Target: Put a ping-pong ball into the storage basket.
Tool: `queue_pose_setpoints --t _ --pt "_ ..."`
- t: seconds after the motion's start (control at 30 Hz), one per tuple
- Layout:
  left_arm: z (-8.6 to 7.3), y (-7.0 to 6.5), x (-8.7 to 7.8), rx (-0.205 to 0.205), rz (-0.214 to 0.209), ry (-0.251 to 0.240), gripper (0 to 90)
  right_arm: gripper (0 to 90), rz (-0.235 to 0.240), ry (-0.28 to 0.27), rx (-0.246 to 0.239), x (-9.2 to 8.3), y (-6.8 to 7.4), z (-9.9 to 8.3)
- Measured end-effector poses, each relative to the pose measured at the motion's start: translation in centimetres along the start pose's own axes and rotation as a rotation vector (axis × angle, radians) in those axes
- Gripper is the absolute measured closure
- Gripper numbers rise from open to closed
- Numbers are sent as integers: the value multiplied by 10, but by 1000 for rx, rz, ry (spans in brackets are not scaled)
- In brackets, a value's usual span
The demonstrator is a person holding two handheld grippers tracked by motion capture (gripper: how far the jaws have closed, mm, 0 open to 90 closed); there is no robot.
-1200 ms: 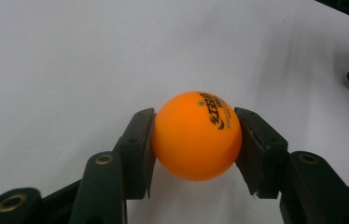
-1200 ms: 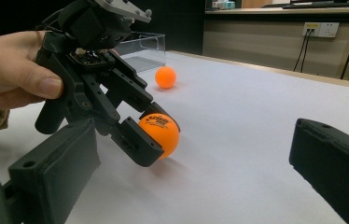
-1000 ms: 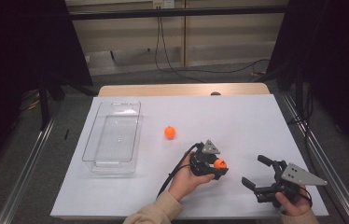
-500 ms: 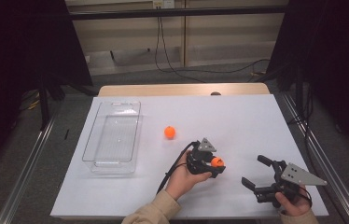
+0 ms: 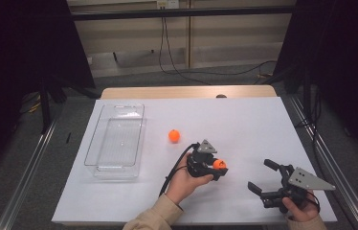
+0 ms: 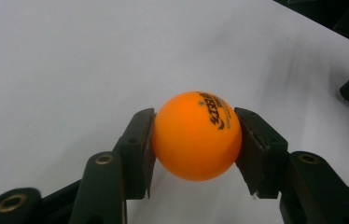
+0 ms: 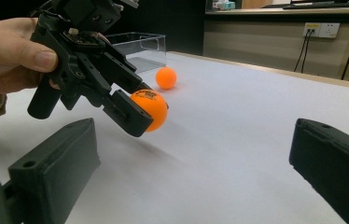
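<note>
Little has shifted since the earlier frames: the left hand-held gripper (image 5: 214, 168) has drifted only slightly over the surface (image 5: 244, 124), carrying the orange ball (image 5: 219, 164) with it, while the right hand-held gripper (image 5: 267, 178) has kept its place and the second ball has not rolled.

Nearest the person, the right hand-held gripper rests low at the near right of the surface with its jaws spread wide and nothing between them. In the right gripper view the two black jaws stand far apart with bare white surface in the gap.

A little farther in, the left hand-held gripper is clenched on the orange ball. The left gripper view shows a pad pressed against each side of it, printed lettering facing up. The right gripper view shows the ball (image 7: 150, 109) lifted just clear of the surface, a faint shadow beneath it.

Beyond lies the second orange ball (image 5: 174, 136), loose on the surface and apart from everything. Farther to the left stands the clear tray (image 5: 99, 139), its long axis running away from the person, with nothing visible inside.

The likely next move is carrying the held ball to that tray, which lies up and to the left of the left hand-held gripper. The left hand is plainly the nearer one. The loose ball sits close to the straight path and could be knocked if the gripper travels low.
</note>
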State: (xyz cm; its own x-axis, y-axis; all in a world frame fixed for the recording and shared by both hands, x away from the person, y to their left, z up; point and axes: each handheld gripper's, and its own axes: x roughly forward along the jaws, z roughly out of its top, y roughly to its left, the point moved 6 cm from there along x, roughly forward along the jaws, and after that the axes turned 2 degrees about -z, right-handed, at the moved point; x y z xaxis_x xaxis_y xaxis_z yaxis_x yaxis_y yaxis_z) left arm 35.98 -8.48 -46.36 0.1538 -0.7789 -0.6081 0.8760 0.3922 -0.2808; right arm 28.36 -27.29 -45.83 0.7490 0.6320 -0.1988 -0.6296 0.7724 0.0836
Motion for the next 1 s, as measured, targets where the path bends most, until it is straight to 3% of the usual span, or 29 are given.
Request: queue_pose_setpoints --t 1.0 --pt "2 15 -19 -45 32 -9 508 11 2 -2 2 0 1 1"
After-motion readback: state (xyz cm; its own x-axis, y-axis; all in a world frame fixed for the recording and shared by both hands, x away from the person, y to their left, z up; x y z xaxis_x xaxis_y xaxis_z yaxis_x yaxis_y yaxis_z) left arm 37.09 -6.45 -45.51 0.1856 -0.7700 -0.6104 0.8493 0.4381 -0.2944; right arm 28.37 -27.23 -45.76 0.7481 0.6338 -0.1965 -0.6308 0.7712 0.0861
